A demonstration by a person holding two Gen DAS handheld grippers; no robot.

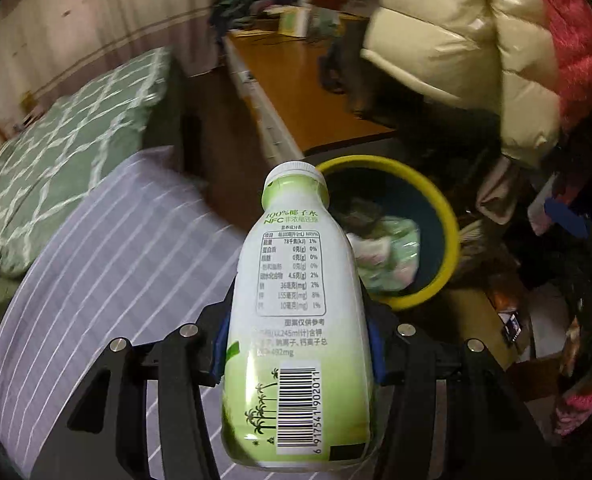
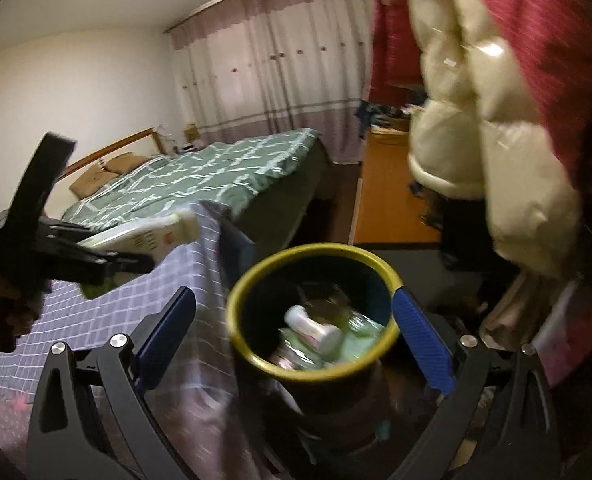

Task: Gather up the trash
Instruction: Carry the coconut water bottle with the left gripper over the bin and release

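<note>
A white and green coconut-water bottle (image 1: 296, 300) with a white cap is clamped between the blue pads of my left gripper (image 1: 297, 320), cap pointing away. The bottle is held above the near left edge of a dark bin with a yellow rim (image 1: 447, 216). In the right wrist view the left gripper (image 2: 96, 256) shows at the left with the bottle (image 2: 152, 236), up and left of the bin (image 2: 315, 250). My right gripper (image 2: 292, 300) stands wide open over the bin, nothing between its fingers. Inside the bin lie a small white bottle (image 2: 315, 330) and green plastic wrapping (image 1: 387, 256).
A purple checked cloth (image 1: 108, 280) covers a surface left of the bin. Behind it is a bed with a green quilt (image 2: 224, 168). A wooden desk (image 1: 296, 92) runs along the back. Cream and red padded jackets (image 2: 495, 140) hang over the bin's right side.
</note>
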